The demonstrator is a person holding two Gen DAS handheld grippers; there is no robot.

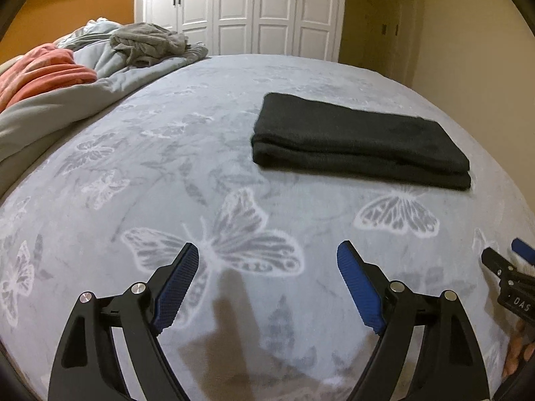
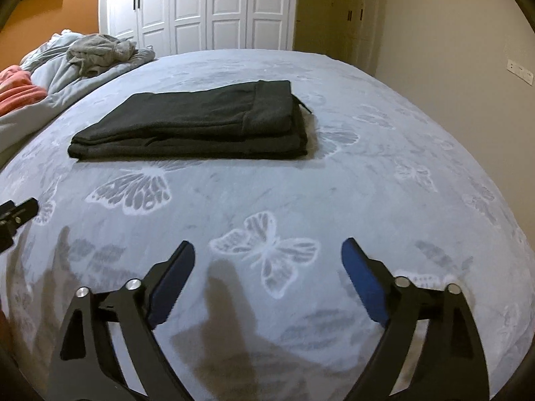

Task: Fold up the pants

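Dark pants (image 1: 361, 140) lie folded into a flat rectangle on the grey butterfly-print bed cover (image 1: 200, 173). They also show in the right wrist view (image 2: 197, 127), with the waistband at the right end. My left gripper (image 1: 267, 250) is open and empty, held above the cover well short of the pants. My right gripper (image 2: 267, 247) is open and empty too, nearer than the pants and to their right. The right gripper's tip shows at the left wrist view's right edge (image 1: 511, 267).
Crumpled grey clothing (image 1: 150, 43) and an orange blanket (image 1: 43, 70) sit on a bunched duvet at the far left. White wardrobe doors (image 1: 240, 10) stand behind the bed. A beige wall (image 2: 451, 50) runs along the right.
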